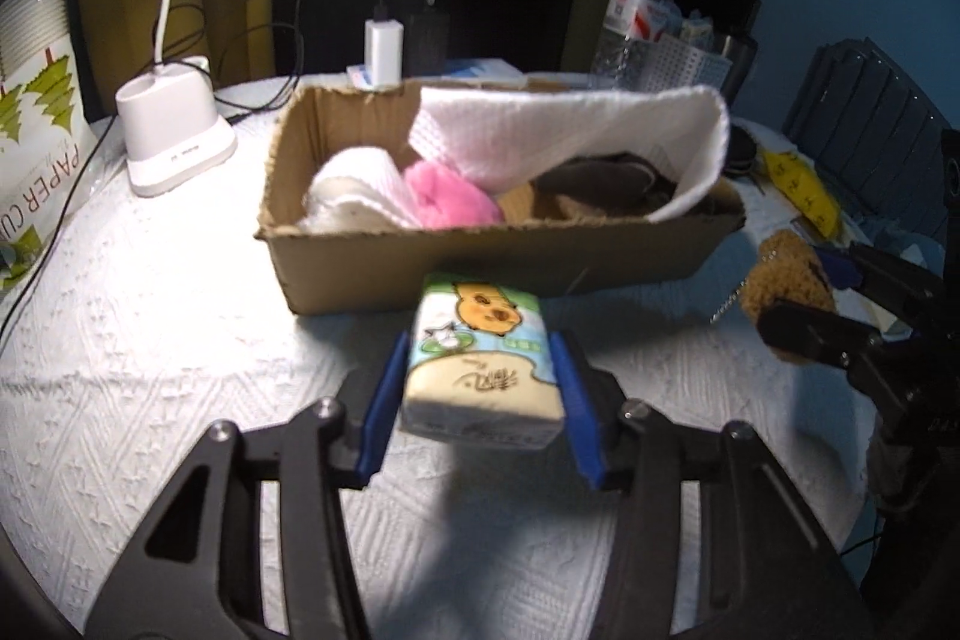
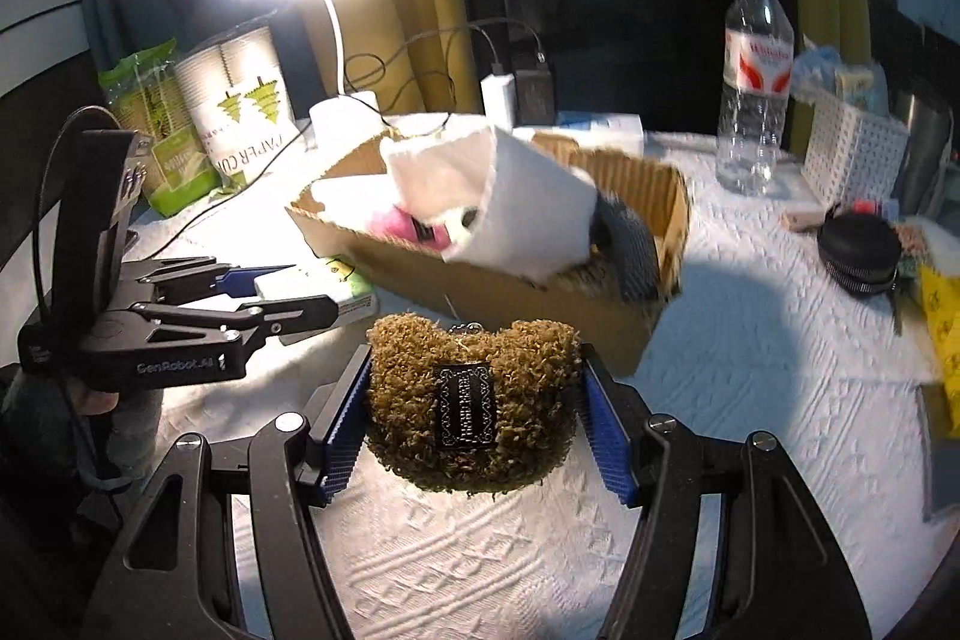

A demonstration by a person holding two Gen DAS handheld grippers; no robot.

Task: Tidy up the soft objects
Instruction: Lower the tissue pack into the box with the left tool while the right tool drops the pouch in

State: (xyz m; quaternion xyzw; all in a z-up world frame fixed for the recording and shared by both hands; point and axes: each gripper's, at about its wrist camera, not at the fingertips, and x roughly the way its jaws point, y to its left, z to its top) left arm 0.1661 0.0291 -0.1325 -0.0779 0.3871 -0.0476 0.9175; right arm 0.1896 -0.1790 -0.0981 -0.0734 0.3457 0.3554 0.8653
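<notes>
Corrugated cardboard box (image 1: 498, 256) stands on the bench (image 1: 150, 340), which is covered in white embossed cloth. A white waffle-weave towel (image 1: 570, 130) drapes over the box's far rim and hides much of the interior; beneath it only parts of a pink fluffy item (image 1: 447, 196), a second white cloth (image 1: 354, 190) and dark brown fabric (image 1: 600, 181) can be made out, the last too shadowed to identify.

Left gripper (image 1: 480, 376) is closed on a soft tissue pack (image 1: 480, 358) printed with a cartoon animal, its blue ribbed pads pressing both long sides; the pack sits just in front of the box's near wall, and whether it touches the bench cannot be told.

Right gripper (image 2: 474, 400) clamps a brown curly-pile pouch (image 2: 474, 400) bearing a dark woven label, held near the box's right corner. Its metal chain is mostly hidden behind the pouch.

A plastic water bottle (image 2: 753, 88) stands beyond the box, well apart from both grippers.
</notes>
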